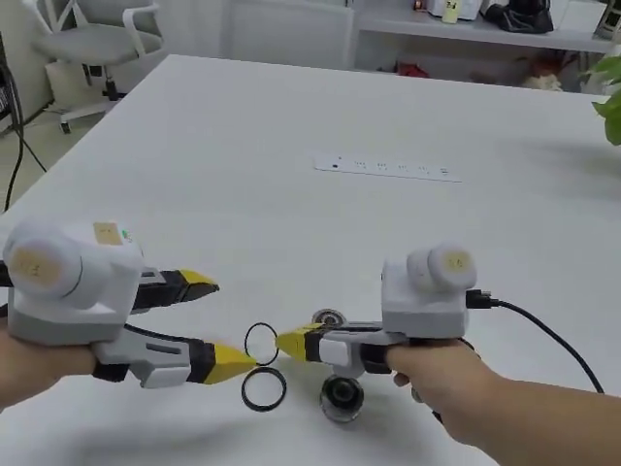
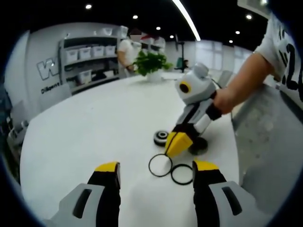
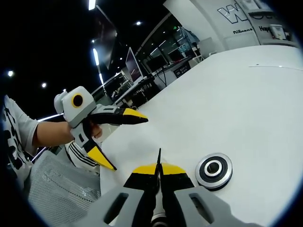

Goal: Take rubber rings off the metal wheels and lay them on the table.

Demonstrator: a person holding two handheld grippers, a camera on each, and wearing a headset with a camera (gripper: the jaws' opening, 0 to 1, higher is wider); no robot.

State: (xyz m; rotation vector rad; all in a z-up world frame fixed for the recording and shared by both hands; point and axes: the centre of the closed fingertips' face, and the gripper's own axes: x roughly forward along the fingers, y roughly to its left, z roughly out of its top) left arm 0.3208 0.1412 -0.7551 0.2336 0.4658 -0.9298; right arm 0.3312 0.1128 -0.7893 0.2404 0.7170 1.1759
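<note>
Pinching rubber ring (image 1: pixel 245 343), right tongs (image 1: pixel 283 342), second ring (image 1: pixel 243 388) beside

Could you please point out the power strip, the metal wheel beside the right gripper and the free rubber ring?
power strip (image 1: pixel 388 167): head view, middle of its top face.
metal wheel (image 3: pixel 214 171): right gripper view, its central hub.
free rubber ring (image 1: pixel 244 389): head view, left side of its band.

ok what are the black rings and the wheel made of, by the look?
Each ring: thin, matte black, even loop; looks like rubber. Wheel: shiny silvery hub and rim, so likely metal; dark band between them, maybe rubber or plastic, can't tell.
</note>
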